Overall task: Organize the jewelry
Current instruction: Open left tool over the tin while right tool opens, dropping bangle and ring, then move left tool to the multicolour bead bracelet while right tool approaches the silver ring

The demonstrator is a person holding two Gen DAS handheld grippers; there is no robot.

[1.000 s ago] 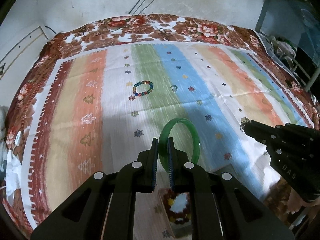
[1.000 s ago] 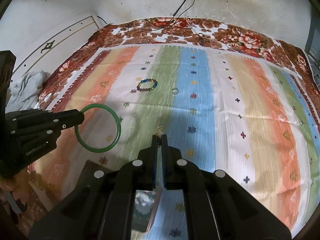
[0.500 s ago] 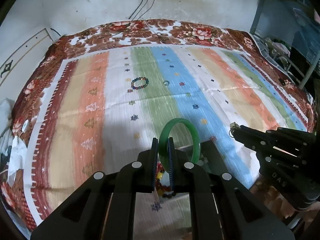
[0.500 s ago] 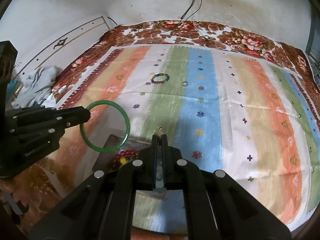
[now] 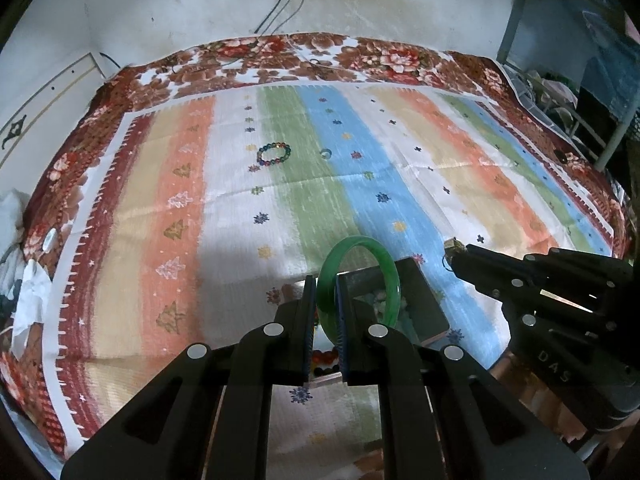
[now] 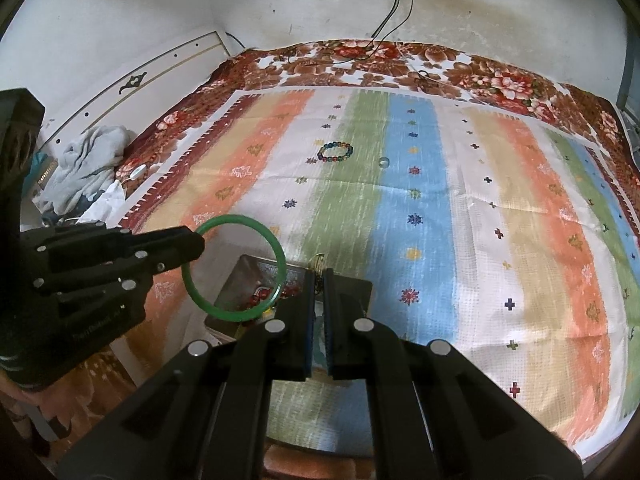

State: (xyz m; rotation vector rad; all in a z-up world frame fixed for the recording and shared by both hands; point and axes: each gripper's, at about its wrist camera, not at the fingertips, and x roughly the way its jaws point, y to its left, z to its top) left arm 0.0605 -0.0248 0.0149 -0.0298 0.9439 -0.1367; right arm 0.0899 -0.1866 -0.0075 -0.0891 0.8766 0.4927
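Observation:
My left gripper (image 5: 322,280) is shut on a green bangle (image 5: 384,264), which stands upright over an open jewelry box (image 5: 424,300) with red and pale beads inside. In the right wrist view the same bangle (image 6: 280,256) hangs from the left gripper (image 6: 198,240) above the box (image 6: 236,280). My right gripper (image 6: 318,274) is shut on a small gold piece (image 6: 318,260), which also shows at its tip as the gold piece (image 5: 450,245). Far off on the striped bedcover lie a multicolour bead bracelet (image 5: 274,154) and a small ring (image 5: 326,154).
The bedcover (image 6: 480,220) spreads wide to the right of the box. A heap of clothes (image 6: 88,160) lies off the bed's left side. Cables (image 6: 396,8) hang down the back wall. A metal shelf (image 5: 560,92) stands at the right.
Both grippers have drawn back toward the bed's near edge, still holding their pieces. The jewelry box has come into fuller view under them, and the bracelet and ring look farther away.

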